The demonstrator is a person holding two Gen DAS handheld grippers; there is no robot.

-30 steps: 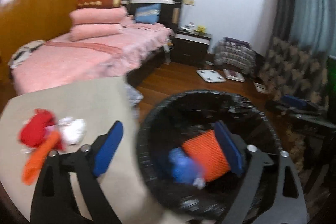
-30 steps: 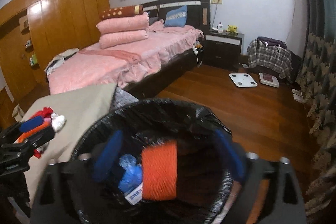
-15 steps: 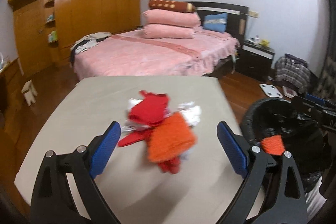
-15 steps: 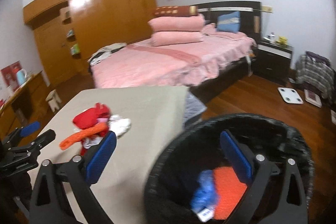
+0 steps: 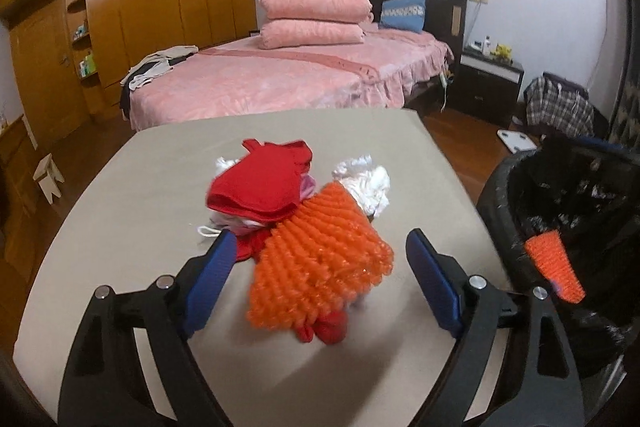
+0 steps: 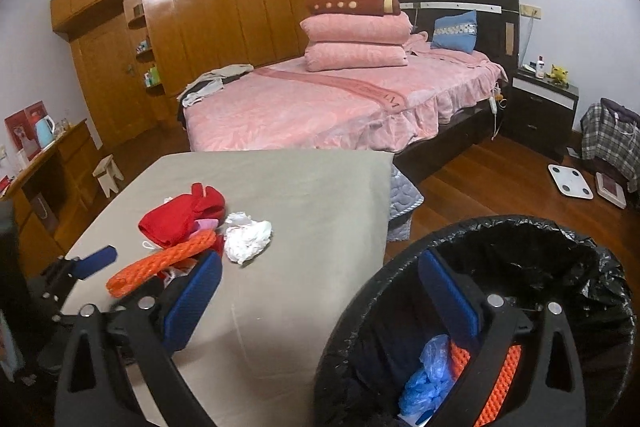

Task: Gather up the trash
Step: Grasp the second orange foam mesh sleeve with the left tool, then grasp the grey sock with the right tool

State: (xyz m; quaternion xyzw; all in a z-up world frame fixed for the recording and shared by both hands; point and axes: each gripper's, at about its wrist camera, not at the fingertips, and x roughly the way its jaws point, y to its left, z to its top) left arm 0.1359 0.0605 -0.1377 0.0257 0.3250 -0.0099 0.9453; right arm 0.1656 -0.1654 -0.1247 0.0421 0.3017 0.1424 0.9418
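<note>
Left wrist view: left tool (image 5: pixel 316 273) released, jaws just narrowing, straddling orange netting (image 5: pixel 320 267) on tabletop (image 5: pixel 140 195); right tool (image 6: pixel 320 295) released; bin (image 5: pixel 560 227) at 3 o'clock.

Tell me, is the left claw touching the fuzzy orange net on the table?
Apart. In the left wrist view the open left gripper has bare table showing between each blue pad and the orange foam net.
</note>
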